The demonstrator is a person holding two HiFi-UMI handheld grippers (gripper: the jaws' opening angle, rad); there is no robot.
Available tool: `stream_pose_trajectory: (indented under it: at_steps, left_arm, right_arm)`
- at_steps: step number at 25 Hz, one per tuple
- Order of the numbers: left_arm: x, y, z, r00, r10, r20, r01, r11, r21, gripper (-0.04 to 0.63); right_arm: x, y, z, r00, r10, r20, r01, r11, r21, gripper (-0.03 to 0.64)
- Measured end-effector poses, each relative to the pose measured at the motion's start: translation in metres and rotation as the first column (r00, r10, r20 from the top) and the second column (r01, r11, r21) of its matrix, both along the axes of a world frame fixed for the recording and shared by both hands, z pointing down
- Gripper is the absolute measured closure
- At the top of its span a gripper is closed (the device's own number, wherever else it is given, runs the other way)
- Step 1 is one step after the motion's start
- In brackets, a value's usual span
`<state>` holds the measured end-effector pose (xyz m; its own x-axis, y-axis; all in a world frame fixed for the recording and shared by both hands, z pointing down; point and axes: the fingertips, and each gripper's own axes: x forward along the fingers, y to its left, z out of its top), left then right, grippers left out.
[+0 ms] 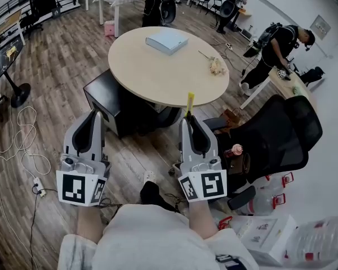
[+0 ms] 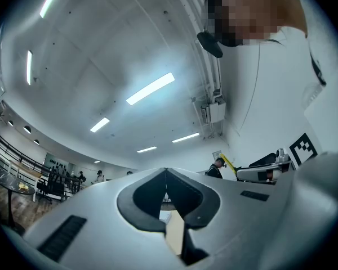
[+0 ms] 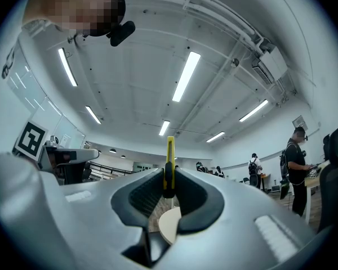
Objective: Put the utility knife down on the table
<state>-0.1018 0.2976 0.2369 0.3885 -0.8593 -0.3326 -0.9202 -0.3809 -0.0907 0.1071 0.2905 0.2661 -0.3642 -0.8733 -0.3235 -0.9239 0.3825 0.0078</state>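
A yellow utility knife (image 1: 190,102) stands upright between the jaws of my right gripper (image 1: 187,117). In the right gripper view the knife (image 3: 169,162) rises above the pads, and the right gripper (image 3: 169,176) is shut on it. My left gripper (image 1: 93,113) is beside it to the left, level with it. Its jaws meet tip to tip with nothing between them in the left gripper view (image 2: 165,172). Both grippers point up, close to my body and short of the near edge of the round beige table (image 1: 158,77).
On the table lie a light-blue box (image 1: 167,40) and a small pale bundle (image 1: 216,66). A black cabinet (image 1: 108,101) sits under the table's near left side. A black office chair (image 1: 273,136) stands at the right. Cables (image 1: 22,151) trail at left. A person (image 1: 279,48) bends at the back right.
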Motion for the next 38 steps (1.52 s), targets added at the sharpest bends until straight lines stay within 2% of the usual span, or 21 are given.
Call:
stream_pose_trajectory:
  at_steps: [11, 21, 31, 38]
  left_arm:
    - [0.010, -0.114, -0.012, 0.999, -0.037, 0.008, 0.036, 0.999, 0.014, 0.586]
    - [0.032, -0.199, -0.012, 0.998, -0.065, 0.005, 0.065, 0.998, 0.015, 0.586]
    - [0.055, -0.247, -0.007, 0.994, -0.105, 0.014, 0.104, 0.994, 0.024, 0.586]
    - [0.062, -0.271, -0.003, 0.993, -0.115, 0.027, 0.114, 0.993, 0.010, 0.586]
  right_arm:
    - [0.012, -0.123, -0.010, 0.999, -0.030, 0.022, 0.030, 0.999, 0.011, 0.546]
    - [0.034, -0.214, -0.009, 0.998, -0.066, 0.025, 0.066, 0.998, -0.005, 0.546]
    - [0.060, -0.273, 0.002, 0.995, -0.095, 0.015, 0.095, 0.995, -0.014, 0.546]
    - [0.061, -0.297, 0.008, 0.993, -0.115, 0.017, 0.116, 0.993, -0.023, 0.546]
